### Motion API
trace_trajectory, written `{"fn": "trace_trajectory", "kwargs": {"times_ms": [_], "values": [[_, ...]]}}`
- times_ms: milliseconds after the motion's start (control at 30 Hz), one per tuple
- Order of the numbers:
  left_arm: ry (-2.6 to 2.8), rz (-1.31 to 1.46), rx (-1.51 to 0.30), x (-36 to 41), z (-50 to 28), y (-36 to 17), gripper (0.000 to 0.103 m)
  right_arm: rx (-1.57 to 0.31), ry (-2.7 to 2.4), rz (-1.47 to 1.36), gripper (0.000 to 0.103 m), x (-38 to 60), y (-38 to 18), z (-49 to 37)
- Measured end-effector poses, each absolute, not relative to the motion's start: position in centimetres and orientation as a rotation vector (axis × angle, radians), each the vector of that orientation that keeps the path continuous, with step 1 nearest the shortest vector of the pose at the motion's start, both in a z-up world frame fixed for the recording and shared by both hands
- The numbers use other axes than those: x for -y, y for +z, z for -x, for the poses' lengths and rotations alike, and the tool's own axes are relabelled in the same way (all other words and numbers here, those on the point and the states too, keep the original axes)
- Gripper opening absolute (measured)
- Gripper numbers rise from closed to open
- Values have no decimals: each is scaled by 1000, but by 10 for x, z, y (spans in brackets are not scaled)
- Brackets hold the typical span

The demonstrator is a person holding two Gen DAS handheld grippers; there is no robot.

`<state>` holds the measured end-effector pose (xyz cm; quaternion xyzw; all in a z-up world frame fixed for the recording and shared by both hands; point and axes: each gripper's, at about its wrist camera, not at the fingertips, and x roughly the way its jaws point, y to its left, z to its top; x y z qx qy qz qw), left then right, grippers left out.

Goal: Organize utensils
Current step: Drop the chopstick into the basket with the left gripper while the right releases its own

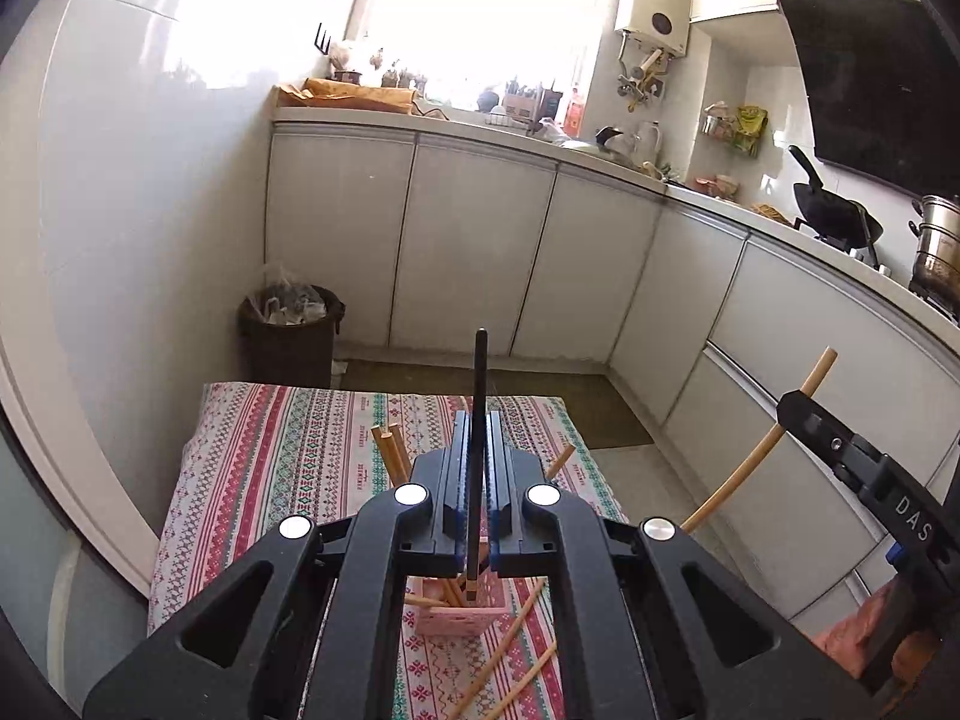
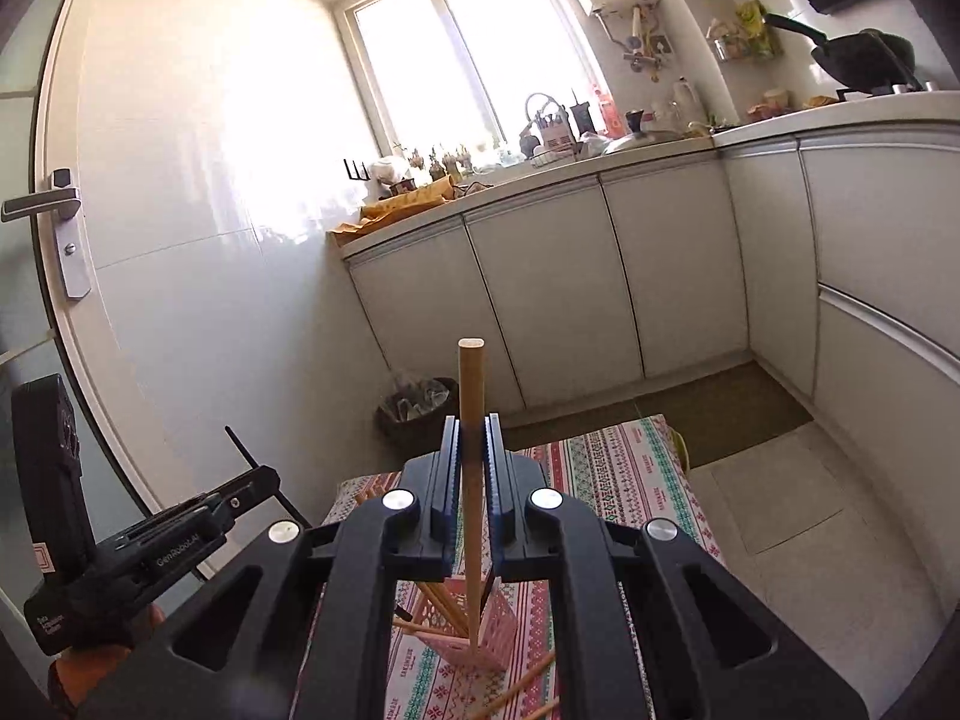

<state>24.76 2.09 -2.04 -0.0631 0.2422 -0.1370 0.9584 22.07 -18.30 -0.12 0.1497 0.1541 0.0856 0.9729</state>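
My left gripper (image 1: 478, 420) is shut on a black chopstick (image 1: 480, 372), held upright with its lower tip over the pink holder (image 1: 453, 621). My right gripper (image 2: 471, 423) is shut on a wooden chopstick (image 2: 471, 378), held upright, its lower end reaching into the pink holder (image 2: 486, 642). The holder stands on the patterned tablecloth (image 1: 288, 456) and holds several wooden chopsticks (image 1: 390, 450). More wooden chopsticks (image 1: 510, 660) lie loose on the cloth beside it. The right gripper shows at the right of the left wrist view (image 1: 792, 405), and the left gripper shows at the left of the right wrist view (image 2: 264, 474).
The small table stands in a narrow kitchen. A dark waste bin (image 1: 291, 330) stands beyond its far left corner. White cabinets (image 1: 480, 252) run along the back and right. A wok (image 1: 834, 210) and a pot (image 1: 936, 240) sit on the stove.
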Motion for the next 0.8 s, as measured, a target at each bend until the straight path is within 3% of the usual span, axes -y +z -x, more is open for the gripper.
{"fn": "trace_trajectory", "kwargs": {"times_ms": [300, 400, 567, 800], "values": [[-254, 150, -563, -13, -269, -57, 8, -304, 201, -285, 8, 167, -21, -251], [-245, 186, -516, -24, -254, -48, 9, -297, 204, -271, 8, 160, -24, -255], [-231, 265, -426, -51, -226, -22, 23, -290, 199, -238, 8, 148, -30, -264], [-217, 290, -378, -70, -212, -2, 27, -289, 178, -182, 8, 128, -54, -280]]}}
